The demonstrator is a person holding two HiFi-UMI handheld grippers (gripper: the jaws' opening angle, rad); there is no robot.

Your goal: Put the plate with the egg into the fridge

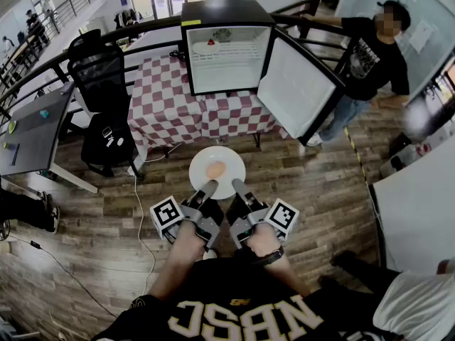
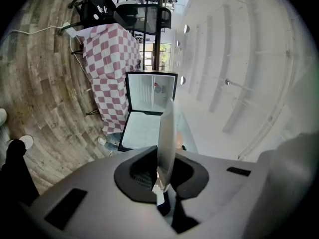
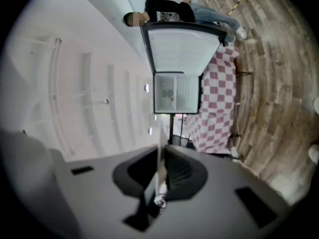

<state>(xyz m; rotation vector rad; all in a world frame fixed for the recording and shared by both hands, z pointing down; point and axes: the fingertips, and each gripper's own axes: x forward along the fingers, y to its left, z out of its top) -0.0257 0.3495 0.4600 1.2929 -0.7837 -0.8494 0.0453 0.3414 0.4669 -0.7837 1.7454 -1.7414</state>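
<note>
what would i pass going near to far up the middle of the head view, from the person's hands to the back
left hand-held gripper and right hand-held gripper side by side -> plate they both grip, egg on it -> checkered tablecloth -> open fridge

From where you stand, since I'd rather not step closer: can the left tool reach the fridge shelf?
Probably not yet. The left tool, shut on the plate, is well short of the fridge across open floor. Its door hangs open, so nothing blocks the way; only the gap does.
</note>
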